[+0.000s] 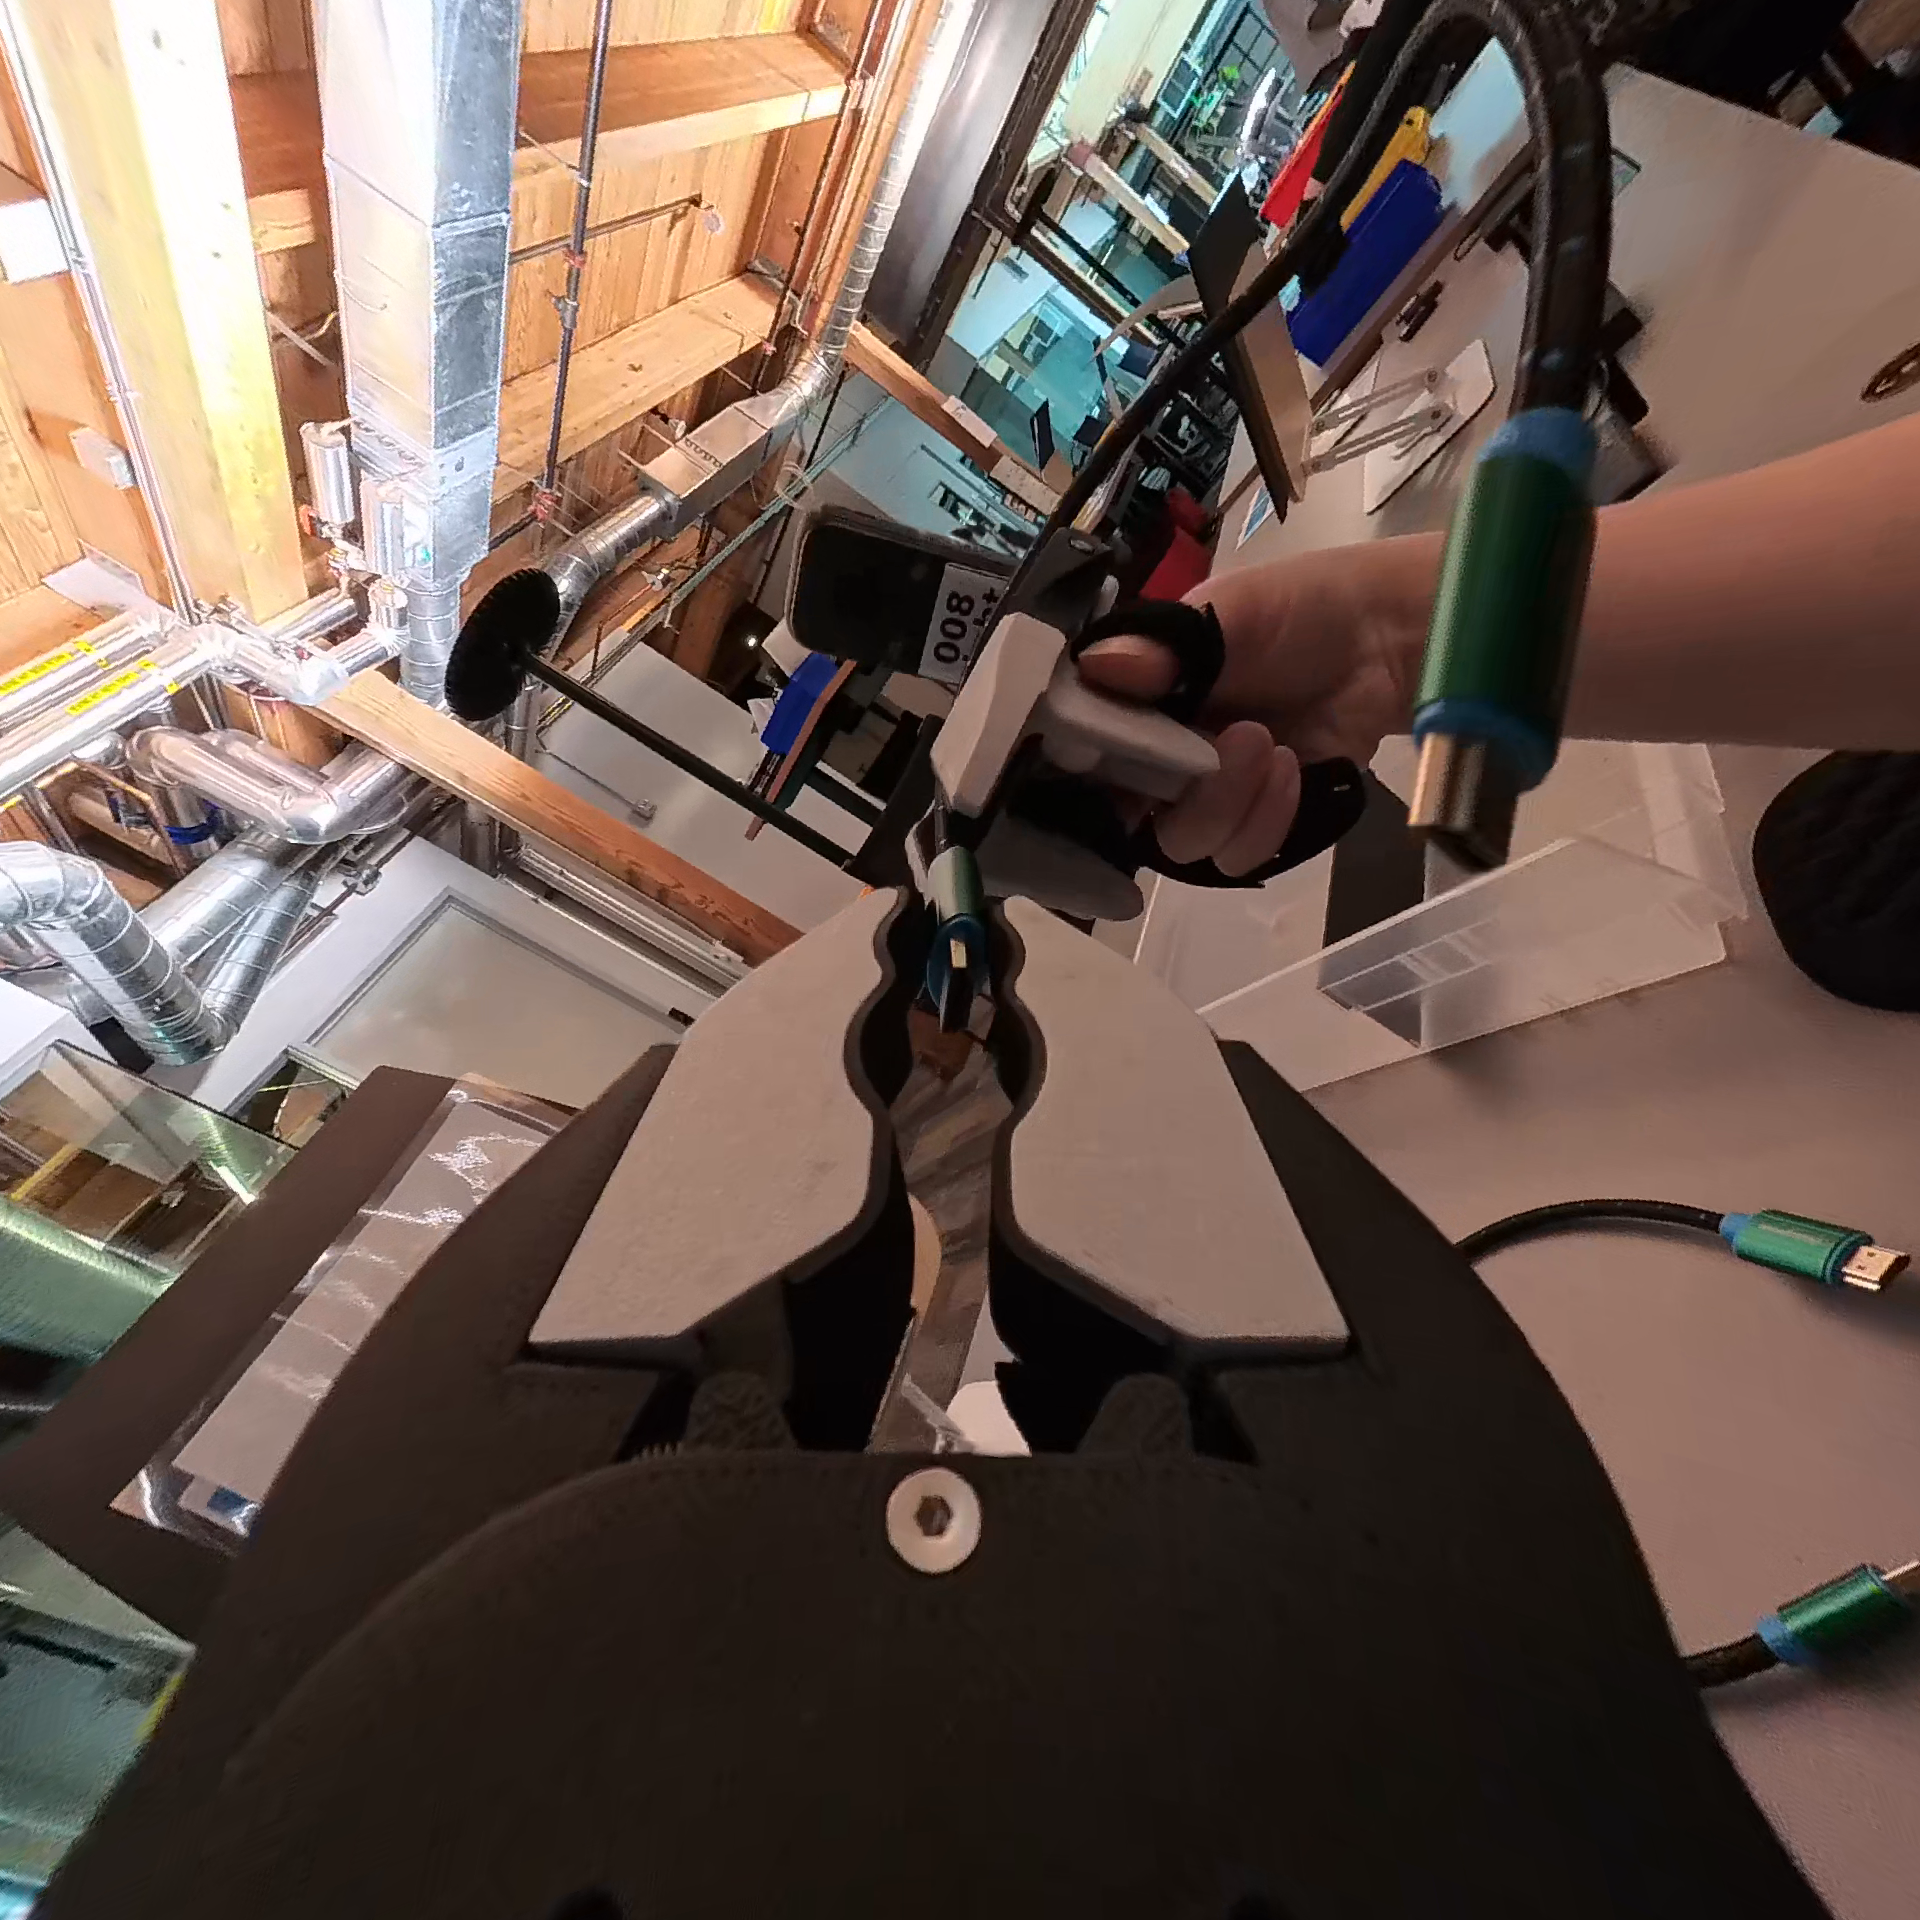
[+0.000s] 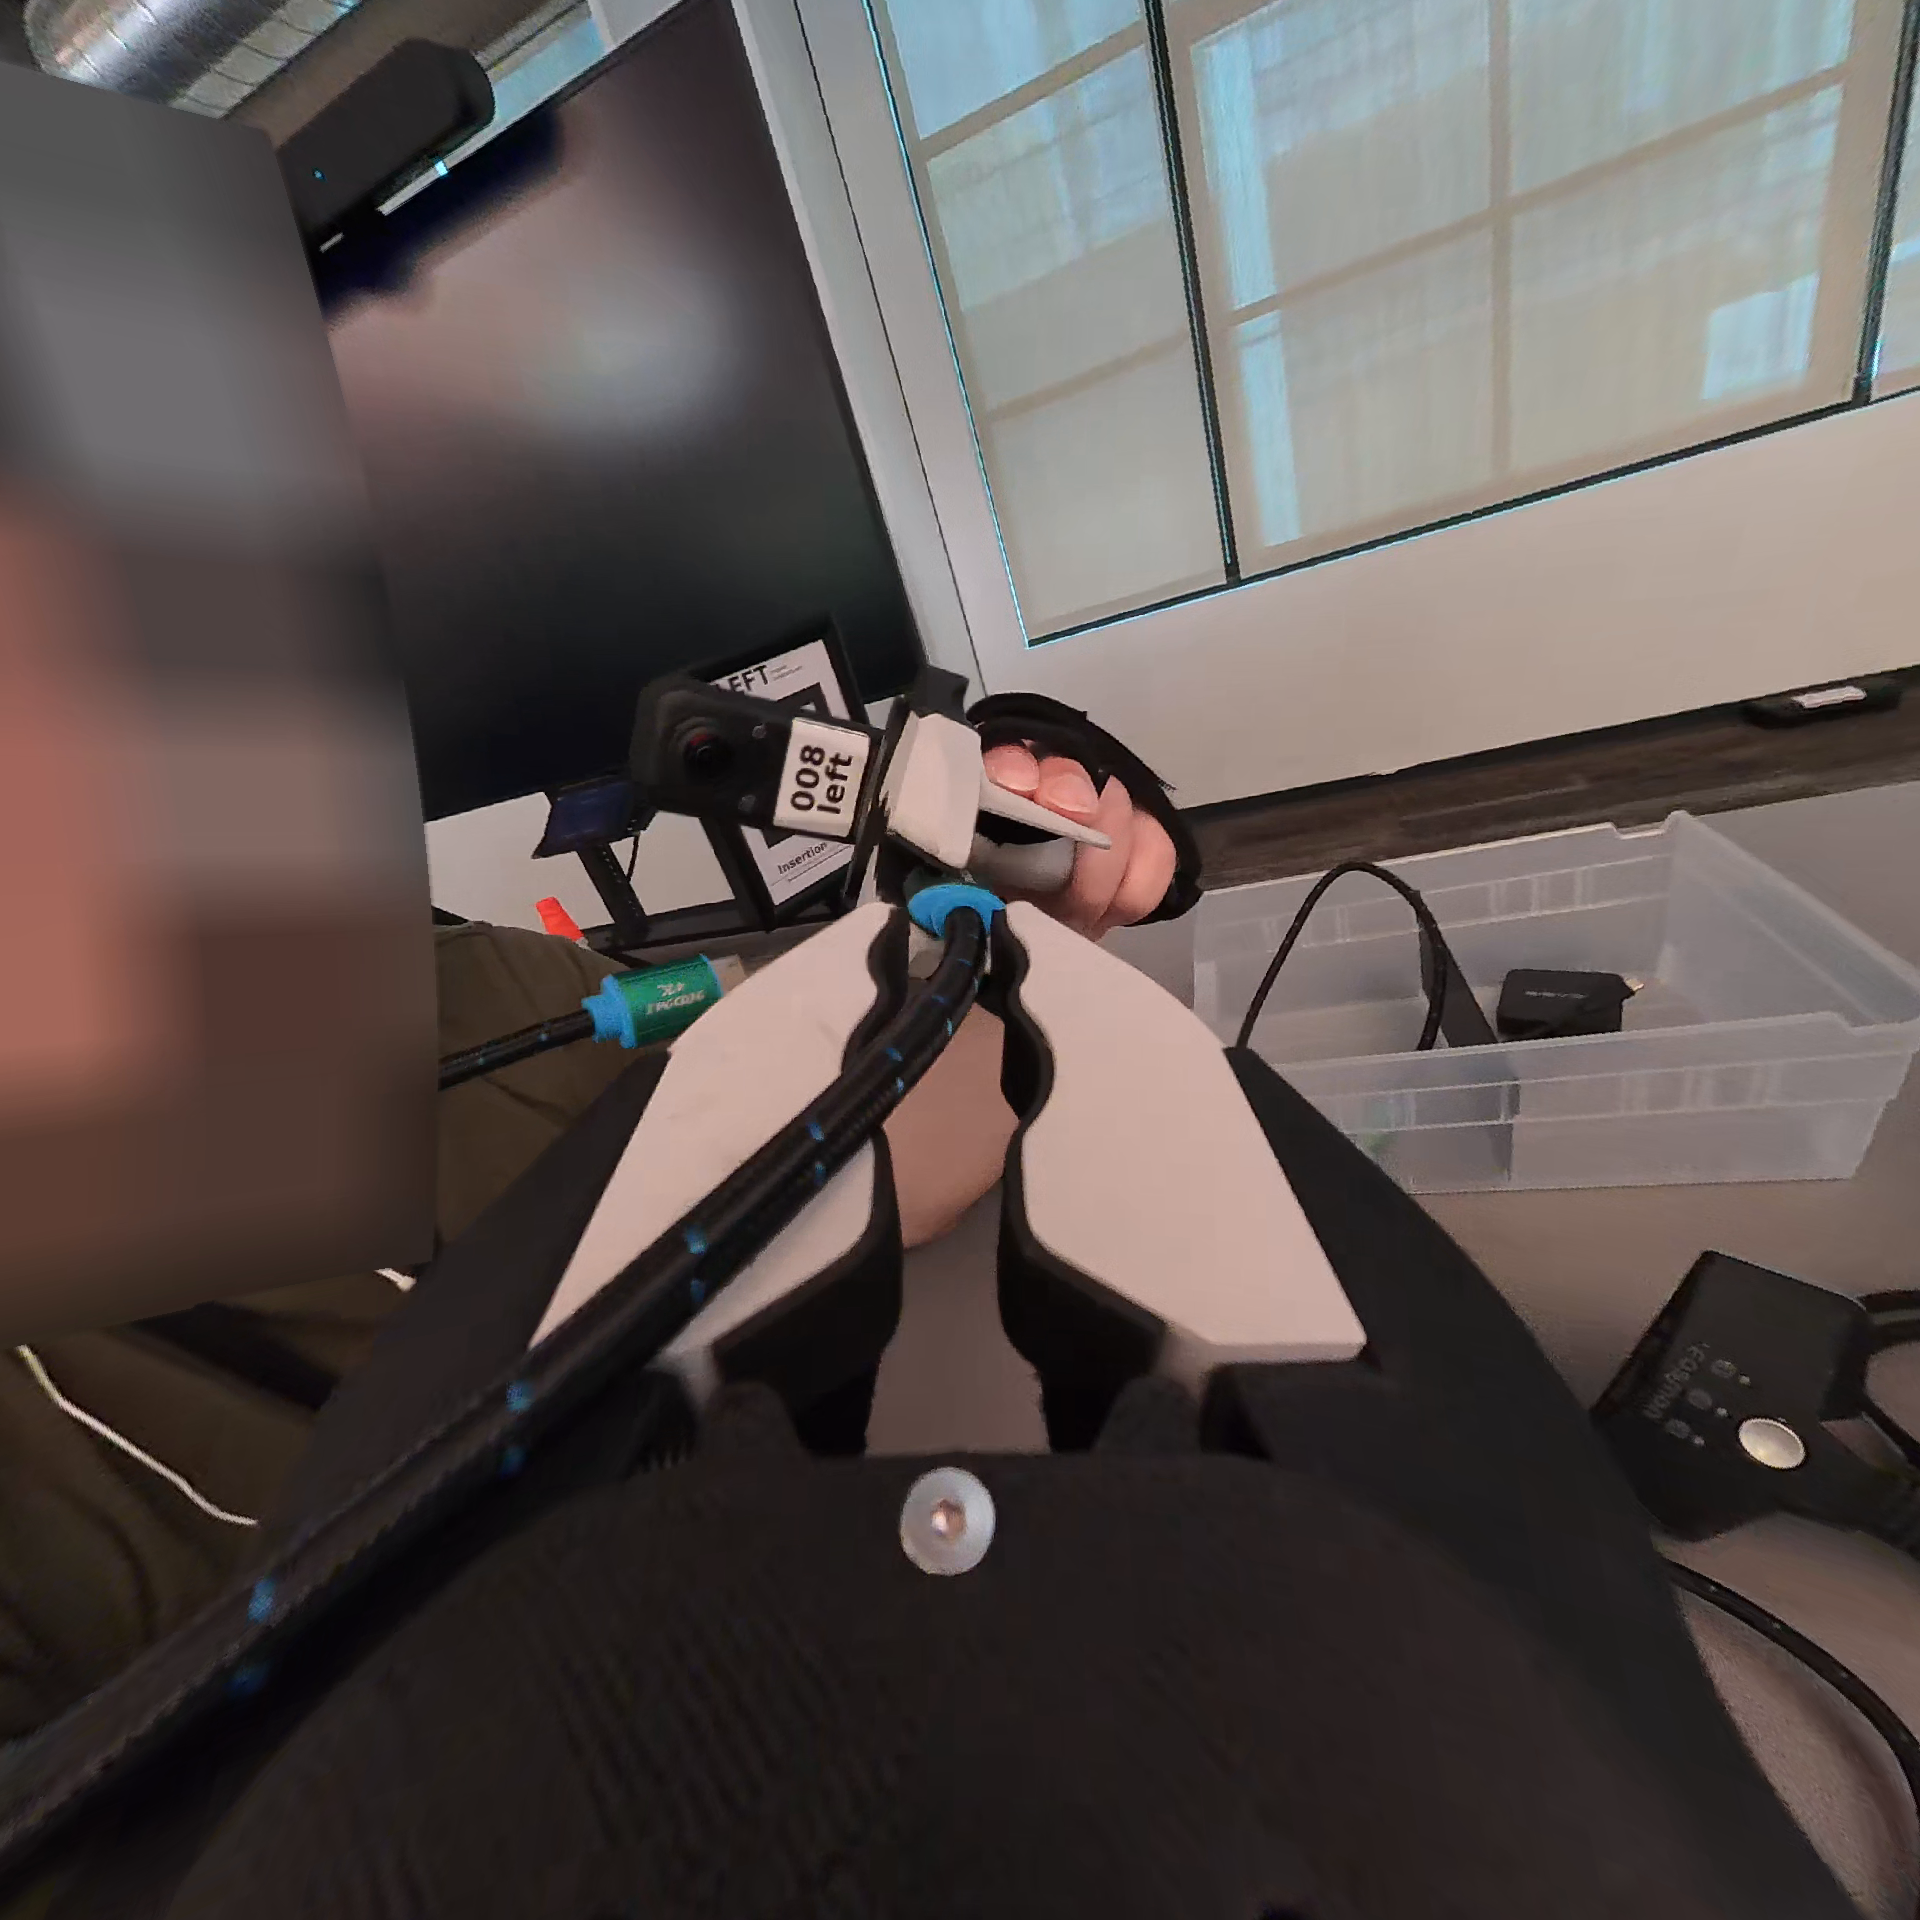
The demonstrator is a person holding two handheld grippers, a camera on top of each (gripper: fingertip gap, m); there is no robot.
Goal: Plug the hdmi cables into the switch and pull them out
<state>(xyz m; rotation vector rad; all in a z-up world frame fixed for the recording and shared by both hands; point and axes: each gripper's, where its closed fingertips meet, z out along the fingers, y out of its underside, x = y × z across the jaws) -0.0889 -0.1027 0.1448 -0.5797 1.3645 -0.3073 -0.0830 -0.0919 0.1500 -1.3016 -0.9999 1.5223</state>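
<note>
Fingers [image 2: 1132,1101] of my right gripper [image 2: 953,927] close narrowly on the hdmi cable [image 2: 831,1122], just behind its blue collar, holding it in the air. My left gripper [image 1: 953,920] faces it tip to tip, its fingers also narrow around the green plug [image 1: 951,883]; I cannot tell whether they press it. The switch [image 2: 1745,1423] lies on the table [image 2: 1507,1247], well apart. Two more plugs [image 1: 1808,1257] rest there.
</note>
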